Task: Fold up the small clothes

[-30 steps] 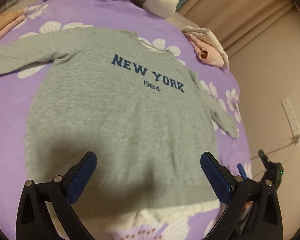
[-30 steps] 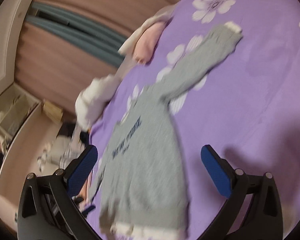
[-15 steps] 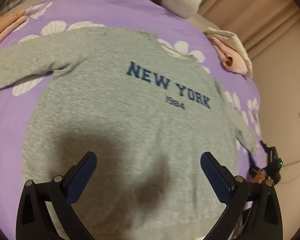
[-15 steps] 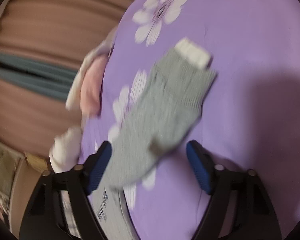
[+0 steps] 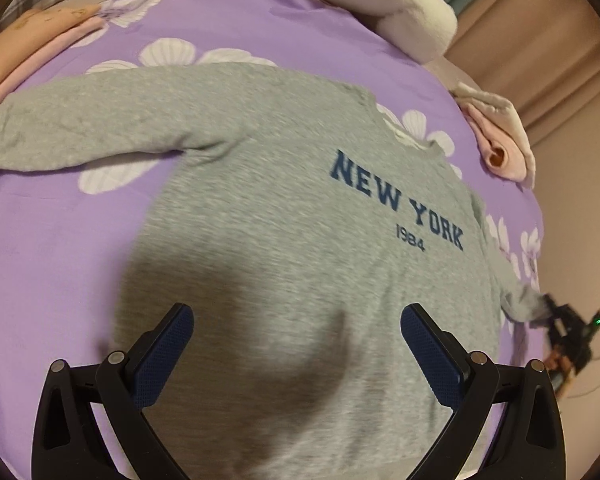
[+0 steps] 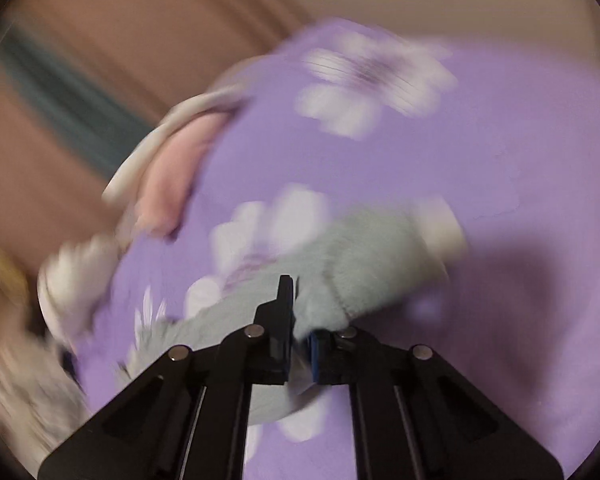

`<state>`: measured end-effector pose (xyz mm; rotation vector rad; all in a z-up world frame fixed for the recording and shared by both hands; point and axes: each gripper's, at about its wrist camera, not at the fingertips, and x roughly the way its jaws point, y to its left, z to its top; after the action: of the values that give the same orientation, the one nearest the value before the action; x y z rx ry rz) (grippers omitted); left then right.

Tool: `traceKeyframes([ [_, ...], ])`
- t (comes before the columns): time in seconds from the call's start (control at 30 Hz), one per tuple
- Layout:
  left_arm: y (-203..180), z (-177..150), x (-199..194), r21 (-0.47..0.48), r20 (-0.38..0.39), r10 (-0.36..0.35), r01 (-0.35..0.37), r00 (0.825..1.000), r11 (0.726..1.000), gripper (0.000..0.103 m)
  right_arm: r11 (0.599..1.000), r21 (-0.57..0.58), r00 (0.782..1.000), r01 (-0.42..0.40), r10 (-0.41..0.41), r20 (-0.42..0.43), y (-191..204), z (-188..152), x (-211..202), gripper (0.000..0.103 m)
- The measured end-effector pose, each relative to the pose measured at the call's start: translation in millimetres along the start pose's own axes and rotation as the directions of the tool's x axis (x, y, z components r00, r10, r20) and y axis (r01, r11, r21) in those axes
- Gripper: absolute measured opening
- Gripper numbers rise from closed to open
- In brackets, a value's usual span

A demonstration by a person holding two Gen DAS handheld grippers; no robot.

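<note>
right gripper pinches sweater sleeve; left gripper hovers spread.

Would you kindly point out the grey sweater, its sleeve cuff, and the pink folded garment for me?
grey sweater (image 5: 300, 280): left wrist view, middle of the chest panel.
sleeve cuff (image 6: 440, 224): right wrist view, pale band at the sleeve's end.
pink folded garment (image 5: 500, 152): left wrist view, its pink folded side.

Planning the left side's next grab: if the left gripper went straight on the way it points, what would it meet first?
Most likely the lower body of the grey sweater: the open left gripper points down at it, nothing showing in between.
</note>
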<state>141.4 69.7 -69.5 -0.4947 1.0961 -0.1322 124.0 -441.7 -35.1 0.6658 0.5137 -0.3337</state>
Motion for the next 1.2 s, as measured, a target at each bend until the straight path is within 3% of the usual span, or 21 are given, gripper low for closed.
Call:
traceKeyframes([
  [0.13,15,0,-8,-0.037,0.011,-0.011,0.012,1.0,0.999,0.102,0.953,-0.299,0.999,-0.046,0.051,0.011,102,-6,-10,0.007],
  [0.2,23,-1,-13,-0.051,0.019,-0.02,0.021,1.0,0.998,0.102,0.896,-0.441,0.998,-0.047,0.058,0.013,157,-25,-7,0.007],
  [0.37,45,-2,-28,-0.084,0.047,-0.015,0.019,0.999,0.996,0.102,0.723,-0.691,1.0,-0.018,0.026,0.001,240,-92,19,0.007],
  [0.43,56,-1,-32,-0.098,0.051,-0.007,0.012,0.999,0.995,0.102,0.605,-0.796,1.0,0.013,-0.017,0.003,264,-133,40,0.007],
  [0.67,86,0,-40,-0.131,0.068,0.018,-0.009,0.998,0.991,0.102,0.33,-0.942,0.99,0.052,-0.139,0.006,270,-222,91,0.007],
  [0.8,95,-1,-40,-0.144,0.068,0.014,-0.004,0.998,0.99,0.102,0.246,-0.967,0.984,0.063,-0.18,0.018,265,-243,103,0.009],
  [0.83,96,-2,-38,-0.145,0.067,0.016,-0.006,0.998,0.989,0.102,0.228,-0.971,0.983,0.07,-0.183,0.028,266,-244,104,0.013],
  [0.9,97,-4,-36,-0.148,0.061,0.014,-0.005,0.998,0.989,0.102,0.146,-0.983,0.981,0.109,-0.178,0.082,268,-249,103,0.022],
  [0.97,97,-6,-33,-0.151,0.051,-0.001,0.008,0.999,0.988,0.102,0.083,-0.988,0.979,0.132,-0.166,0.116,271,-252,100,0.038],
  [1.0,96,-7,-32,-0.15,0.047,-0.006,0.013,0.999,0.989,0.102,0.074,-0.989,0.98,0.126,-0.163,0.112,271,-251,96,0.043],
  [1.07,94,-10,-32,-0.141,0.045,-0.01,0.016,0.999,0.99,0.102,0.104,-0.991,0.983,0.086,-0.168,0.068,272,-247,88,0.059],
  [1.13,93,-11,-33,-0.136,0.043,-0.012,0.018,0.999,0.991,0.102,0.182,-0.983,0.983,-0.003,-0.18,-0.036,269,-236,79,0.069],
  [1.2,93,-11,-35,-0.135,0.044,-0.024,0.03,0.999,0.99,0.102,0.354,-0.924,0.967,-0.147,-0.144,-0.209,262,-215,65,0.07],
])
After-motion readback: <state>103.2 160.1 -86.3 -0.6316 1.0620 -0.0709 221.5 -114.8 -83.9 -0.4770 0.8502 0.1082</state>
